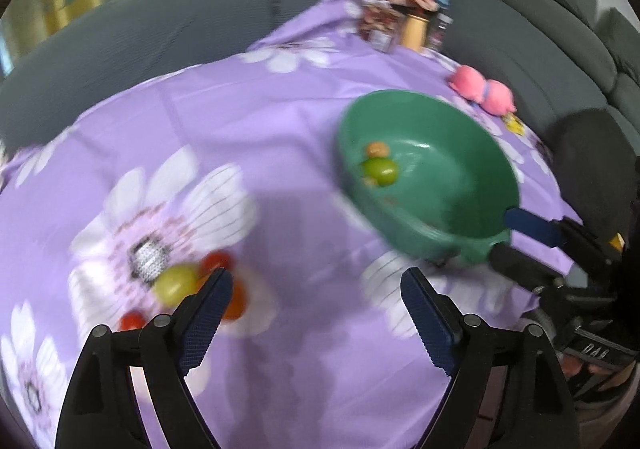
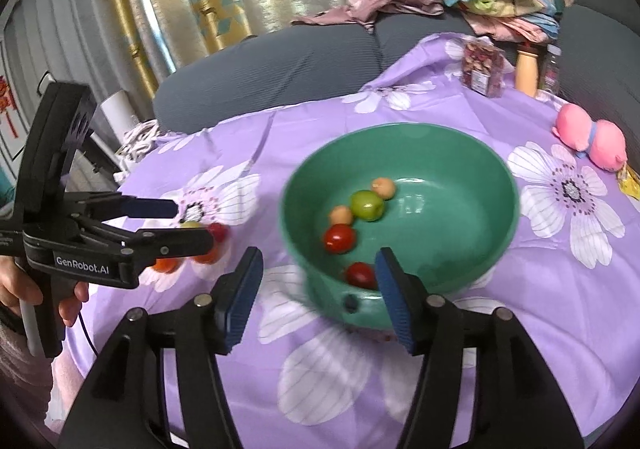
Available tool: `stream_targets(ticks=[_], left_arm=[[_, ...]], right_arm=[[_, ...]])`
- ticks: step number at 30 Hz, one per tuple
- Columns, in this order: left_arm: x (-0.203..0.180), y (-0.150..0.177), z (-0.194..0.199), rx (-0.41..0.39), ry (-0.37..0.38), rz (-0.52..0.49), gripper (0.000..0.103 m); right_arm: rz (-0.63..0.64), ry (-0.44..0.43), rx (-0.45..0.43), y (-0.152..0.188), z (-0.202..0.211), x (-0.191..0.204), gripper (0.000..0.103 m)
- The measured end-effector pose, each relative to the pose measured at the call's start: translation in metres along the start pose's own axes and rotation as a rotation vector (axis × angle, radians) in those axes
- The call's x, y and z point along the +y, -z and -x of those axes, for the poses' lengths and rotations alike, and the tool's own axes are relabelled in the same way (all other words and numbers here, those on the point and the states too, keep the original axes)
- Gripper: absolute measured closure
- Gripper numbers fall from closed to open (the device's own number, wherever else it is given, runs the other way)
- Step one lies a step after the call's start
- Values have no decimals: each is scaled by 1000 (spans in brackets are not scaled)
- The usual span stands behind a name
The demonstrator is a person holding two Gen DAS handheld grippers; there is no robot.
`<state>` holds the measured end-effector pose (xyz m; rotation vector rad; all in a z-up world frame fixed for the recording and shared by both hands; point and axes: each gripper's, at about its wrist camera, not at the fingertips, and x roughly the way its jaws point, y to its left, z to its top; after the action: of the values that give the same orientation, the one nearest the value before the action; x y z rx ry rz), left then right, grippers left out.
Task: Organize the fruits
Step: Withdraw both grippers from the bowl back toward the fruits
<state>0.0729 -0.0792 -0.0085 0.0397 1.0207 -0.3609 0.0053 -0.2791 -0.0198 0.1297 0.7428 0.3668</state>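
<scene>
Left tongs [image 1: 316, 285] spread beside loose fruits [image 1: 176, 285], right tongs [image 2: 318, 273] spread empty at bowl rim [image 2: 320, 289].

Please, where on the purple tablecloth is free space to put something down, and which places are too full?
Free: the wide stretch of tablecloth in front of the green bowl, and the stretch behind the bowl toward the grey sofa. Crowded: the loose fruits left of the bowl, under the left hand-held gripper, and the far corner with jars and pink toy.
</scene>
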Motion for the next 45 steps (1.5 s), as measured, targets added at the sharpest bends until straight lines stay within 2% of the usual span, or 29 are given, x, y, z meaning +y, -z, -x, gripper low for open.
stream_targets(ticks=[9, 17, 26, 31, 35, 45], left_arm=[[62, 57, 39, -42, -67, 181, 17], [95, 98, 68, -79, -123, 267, 17], [91, 130, 89, -132, -104, 257, 17], [87, 137, 98, -158, -113, 253, 17], [83, 136, 98, -169, -124, 240, 17], [88, 119, 81, -153, -178, 181, 17]], right_arm=[[111, -75, 32, 4, 3, 55, 44], [177, -147, 54, 9, 5, 100, 44], [242, -232, 67, 20, 12, 144, 45], [280, -243, 108, 39, 10, 160, 45], [298, -242, 138, 47, 6, 165, 45], [298, -214, 190, 34, -29, 170, 45]])
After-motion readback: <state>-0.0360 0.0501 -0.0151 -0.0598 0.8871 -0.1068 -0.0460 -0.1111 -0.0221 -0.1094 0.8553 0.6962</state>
